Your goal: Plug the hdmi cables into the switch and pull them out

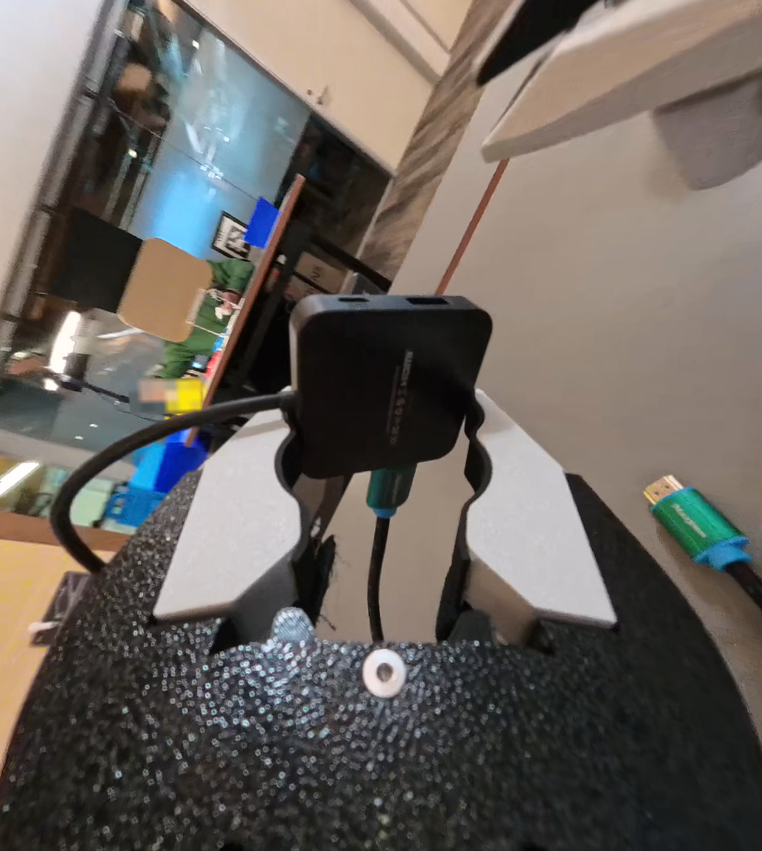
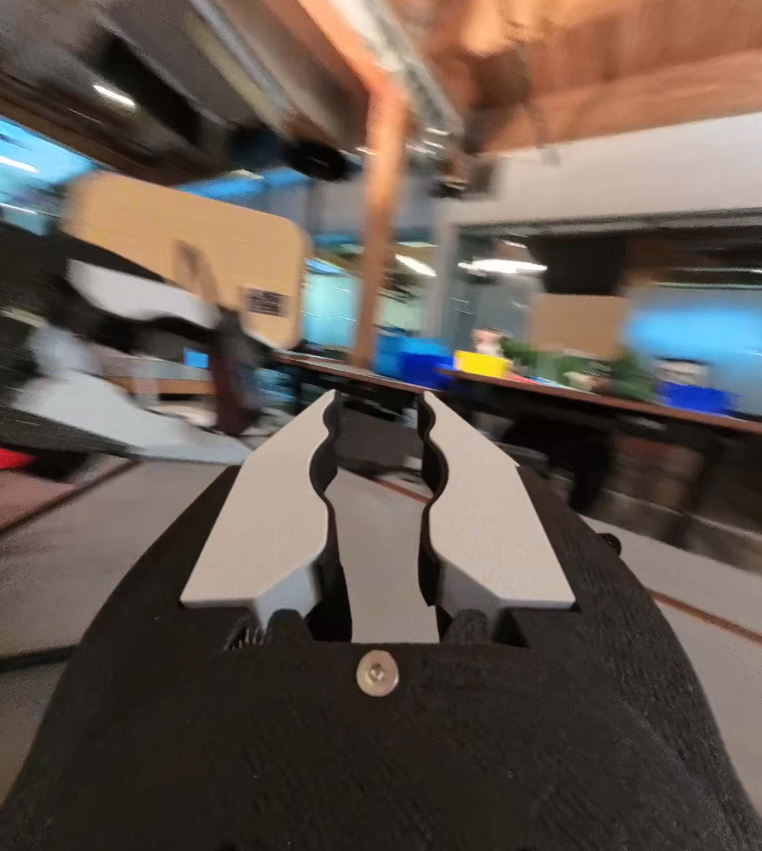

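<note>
In the left wrist view my left gripper (image 1: pixel 383 405) is shut on the black HDMI switch (image 1: pixel 388 368), gripping its lower edges and holding it raised. A green HDMI plug (image 1: pixel 390 490) is seated in the switch's near side, and its black cable runs back between the fingers. A second green HDMI plug (image 1: pixel 692 520) lies loose on the grey surface to the right. A black lead (image 1: pixel 107 460) curves out of the switch's left side. My right gripper (image 2: pixel 379 400) is open and empty, held in the air. One of its white fingers (image 1: pixel 623 78) shows at the top right.
The grey table surface (image 1: pixel 600 322) spreads to the right. Long tables with blue and yellow bins (image 2: pixel 480 361) stand behind. A person in green (image 1: pixel 227 294) is in the background. The right wrist view is blurred by motion.
</note>
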